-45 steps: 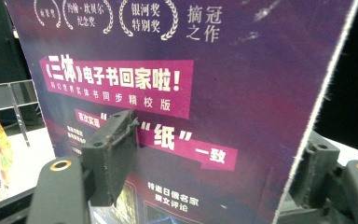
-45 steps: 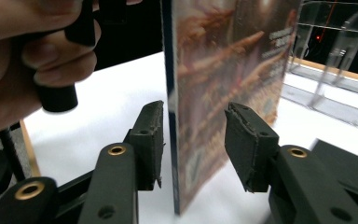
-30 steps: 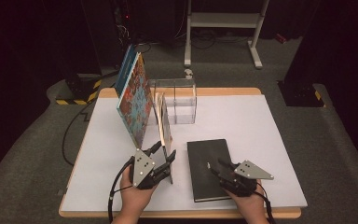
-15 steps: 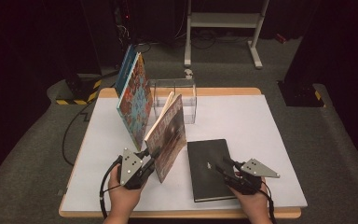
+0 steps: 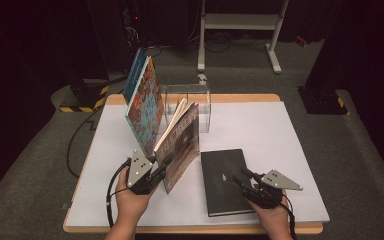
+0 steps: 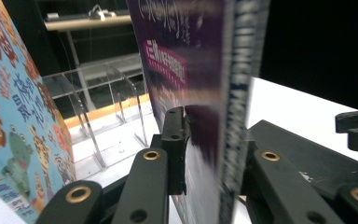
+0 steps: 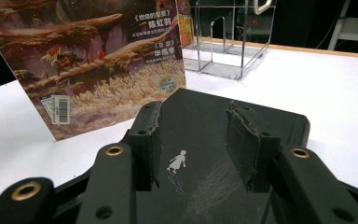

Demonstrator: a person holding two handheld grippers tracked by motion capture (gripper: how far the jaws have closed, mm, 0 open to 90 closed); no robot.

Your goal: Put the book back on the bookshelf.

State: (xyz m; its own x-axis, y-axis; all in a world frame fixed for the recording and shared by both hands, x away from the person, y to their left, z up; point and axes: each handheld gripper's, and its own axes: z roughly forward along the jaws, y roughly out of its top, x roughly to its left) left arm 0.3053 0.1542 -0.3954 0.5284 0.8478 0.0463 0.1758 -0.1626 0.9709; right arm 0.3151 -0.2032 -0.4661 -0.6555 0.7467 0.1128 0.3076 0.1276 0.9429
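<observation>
The left tool (image 5: 161,170) has just clenched the paperback (image 5: 180,145) to stand it upright; the right tool (image 5: 237,179) hovers released over the black notebook (image 5: 225,180).

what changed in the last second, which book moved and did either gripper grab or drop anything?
The left gripper has just closed on the purple-covered book, its pads pressing the lower edge. It drew the book off the leaning colourful book and toward the person, tilting it over. The right gripper stayed over the black notebook, jaws apart. The clear rack and colourful book kept their places.
</observation>
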